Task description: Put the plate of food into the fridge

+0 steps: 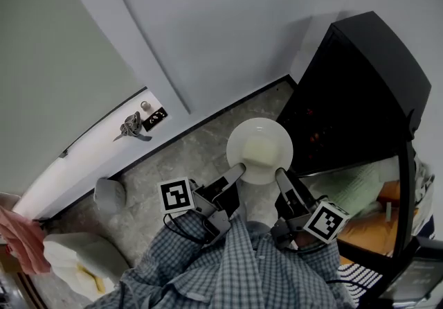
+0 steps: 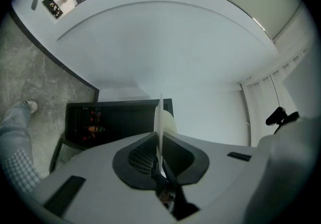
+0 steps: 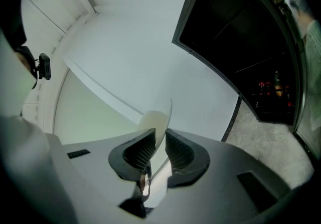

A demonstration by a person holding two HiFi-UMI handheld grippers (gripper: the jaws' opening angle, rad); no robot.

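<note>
A white plate [image 1: 259, 149] with pale yellow food on it is held level above the stone floor, in front of me. My left gripper [image 1: 239, 169] is shut on the plate's near left rim [image 2: 160, 117]. My right gripper [image 1: 280, 174] is shut on its near right rim [image 3: 165, 117]. In both gripper views the plate shows edge-on between the jaws. The black fridge [image 1: 360, 93] stands just right of the plate, its dark interior with small red and orange items [image 2: 93, 121] facing me.
A white wall [image 1: 221, 23] rises straight ahead behind the plate. A white door with a metal handle [image 1: 133, 127] is at the left. A grey bin [image 1: 109, 195] and a white bag [image 1: 76, 259] sit on the floor at lower left. Clutter lies at the right by the fridge [image 1: 374, 197].
</note>
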